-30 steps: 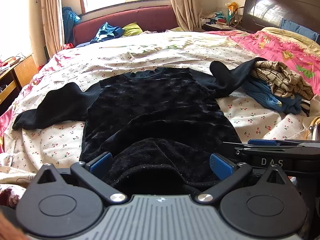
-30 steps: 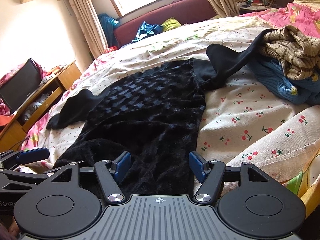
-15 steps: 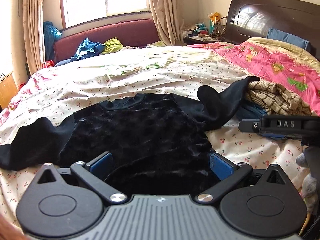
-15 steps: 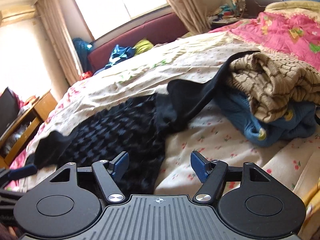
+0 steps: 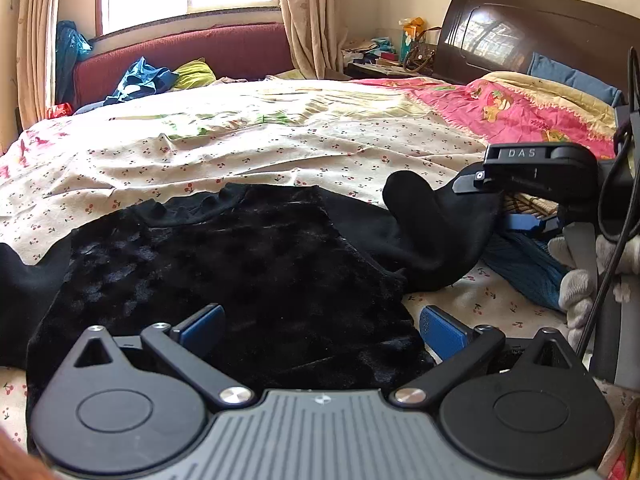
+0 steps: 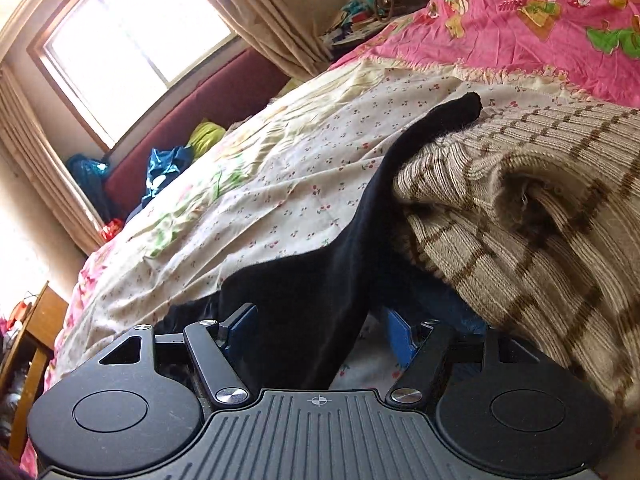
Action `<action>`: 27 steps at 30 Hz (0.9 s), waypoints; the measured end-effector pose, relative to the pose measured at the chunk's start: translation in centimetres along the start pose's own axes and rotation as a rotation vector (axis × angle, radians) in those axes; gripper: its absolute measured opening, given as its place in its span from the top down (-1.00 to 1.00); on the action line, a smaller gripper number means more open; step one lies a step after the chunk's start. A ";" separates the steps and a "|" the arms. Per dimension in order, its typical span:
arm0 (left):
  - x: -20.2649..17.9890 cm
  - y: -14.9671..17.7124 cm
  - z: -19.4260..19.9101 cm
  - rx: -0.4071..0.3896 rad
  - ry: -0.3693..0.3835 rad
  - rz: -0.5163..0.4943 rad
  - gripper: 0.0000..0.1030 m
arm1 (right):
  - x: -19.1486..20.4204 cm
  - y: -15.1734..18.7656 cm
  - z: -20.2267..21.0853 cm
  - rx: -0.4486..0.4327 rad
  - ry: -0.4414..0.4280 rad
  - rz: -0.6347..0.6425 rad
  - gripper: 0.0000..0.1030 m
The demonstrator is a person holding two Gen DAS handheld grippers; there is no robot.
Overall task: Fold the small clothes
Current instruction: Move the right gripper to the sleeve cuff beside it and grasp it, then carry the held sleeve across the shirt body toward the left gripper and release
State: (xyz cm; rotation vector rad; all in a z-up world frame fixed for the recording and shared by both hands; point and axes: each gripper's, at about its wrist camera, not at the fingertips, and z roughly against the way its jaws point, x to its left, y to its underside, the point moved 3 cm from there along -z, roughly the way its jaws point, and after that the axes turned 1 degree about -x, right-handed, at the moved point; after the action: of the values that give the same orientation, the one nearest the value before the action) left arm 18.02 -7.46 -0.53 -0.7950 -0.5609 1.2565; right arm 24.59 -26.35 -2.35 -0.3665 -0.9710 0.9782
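Black velvet top (image 5: 240,264) lay flat on the cherry-print sheet (image 5: 280,140), collar toward 12 o'clock, body filling the middle of the left wrist view. Its right sleeve (image 5: 432,236) ran out toward 3 o'clock and draped up against a pile of clothes: a tan striped knit (image 6: 520,208) on top, a blue knit (image 5: 520,272) under it. Left gripper (image 5: 320,324) sat over the top's lower hem at 6 o'clock, jaws spread wide, pads off the fabric, nothing pinched. Right gripper (image 6: 316,330) was low at the sleeve, jaws wide but closing, the sleeve (image 6: 320,300) running between the blue pads; no pad pressed on it yet. Right gripper also showed in the left view at 3 o'clock, held by a hand in a white glove (image 5: 580,292). Pink quilt (image 5: 500,108) lay at 2 o'clock, dark headboard (image 5: 520,28) behind it, red sofa (image 5: 200,52) under the window at 11 o'clock.
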 end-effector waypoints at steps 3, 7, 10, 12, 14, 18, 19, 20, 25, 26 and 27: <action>1.2 0.7 -0.8 0.021 0.001 0.034 -1.00 | -0.3 -1.0 -1.0 -0.016 -0.012 -0.052 0.04; 3.2 1.6 -1.0 0.062 0.023 0.109 -1.00 | -0.4 -2.6 -2.3 -0.042 0.036 -0.124 0.82; 5.0 1.4 0.0 0.053 0.010 0.157 -1.00 | 2.8 -3.8 -0.7 -0.155 0.028 -0.037 0.82; 6.5 1.1 1.1 0.035 -0.014 0.181 -1.00 | 7.3 -3.5 0.3 -0.212 -0.016 0.145 0.82; 8.1 1.2 2.3 0.028 -0.055 0.192 -1.00 | 13.0 -1.1 0.5 -0.209 -0.091 0.399 0.82; 11.0 3.2 4.3 0.038 -0.170 0.189 -1.00 | 21.1 8.2 -0.3 -0.077 -0.269 0.913 0.82; 11.5 3.8 4.5 0.050 -0.188 0.188 -1.00 | 21.8 10.4 -0.7 -0.049 -0.275 1.006 0.82; 11.8 4.1 4.5 0.060 -0.195 0.188 -1.00 | 22.3 12.7 -1.1 -0.021 -0.270 1.099 0.80; 12.4 4.2 3.9 0.065 -0.159 0.214 -1.00 | 21.5 16.2 -1.9 0.091 -0.251 1.145 0.59; 12.3 4.3 3.7 0.067 -0.154 0.206 -1.00 | 21.2 16.0 -2.0 0.107 -0.243 1.109 0.43; 12.0 4.3 3.6 0.069 -0.154 0.192 -1.00 | 20.8 15.6 -2.1 0.127 -0.240 1.062 0.31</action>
State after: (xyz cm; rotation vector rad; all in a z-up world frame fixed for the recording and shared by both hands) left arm 15.48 5.48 -2.27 -0.7109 -0.5720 1.5158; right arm 22.21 -0.40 -2.80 -0.6932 -0.9058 2.0719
